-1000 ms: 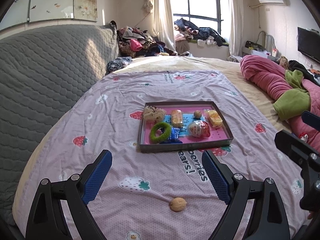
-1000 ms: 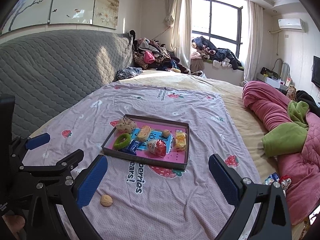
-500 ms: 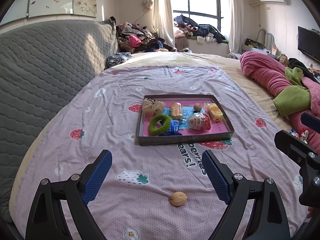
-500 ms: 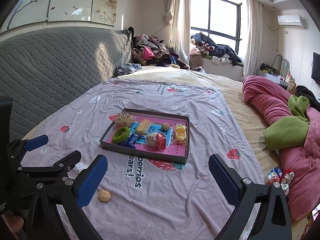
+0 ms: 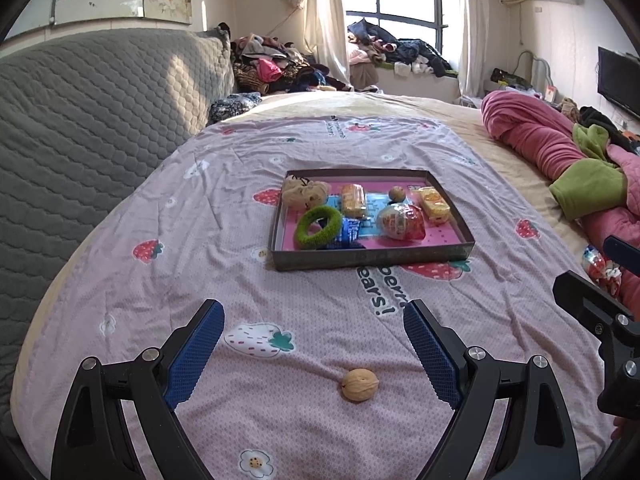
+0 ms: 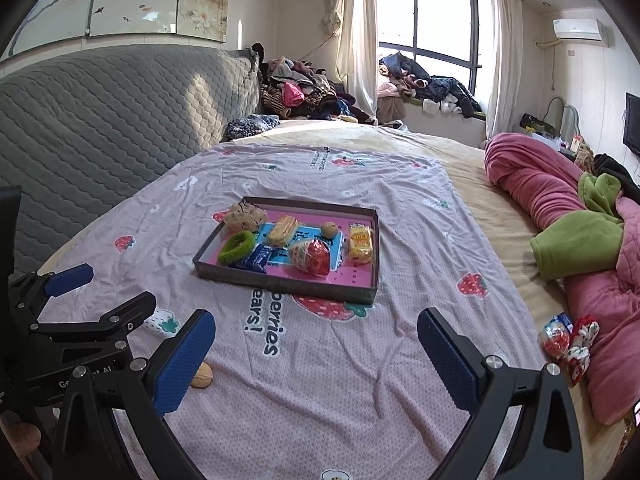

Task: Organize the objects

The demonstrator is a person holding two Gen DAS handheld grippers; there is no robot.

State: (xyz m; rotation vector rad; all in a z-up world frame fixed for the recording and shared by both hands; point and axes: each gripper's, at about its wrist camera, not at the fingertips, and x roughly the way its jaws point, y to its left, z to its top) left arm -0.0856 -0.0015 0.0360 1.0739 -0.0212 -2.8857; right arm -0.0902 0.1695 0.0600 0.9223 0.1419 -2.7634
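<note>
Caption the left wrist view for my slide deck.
Open left claw above a loose tan walnut on the strawberry-print sheet, shallow grey cardboard tray beyond.

The bedsheet (image 5: 200,240) is soft, matt printed cloth, creased. The tray (image 5: 372,258) looks like dull cardboard. The walnut (image 5: 359,385) has a rough shell. Quilted matt fabric covers the headboard (image 5: 80,120).
</note>
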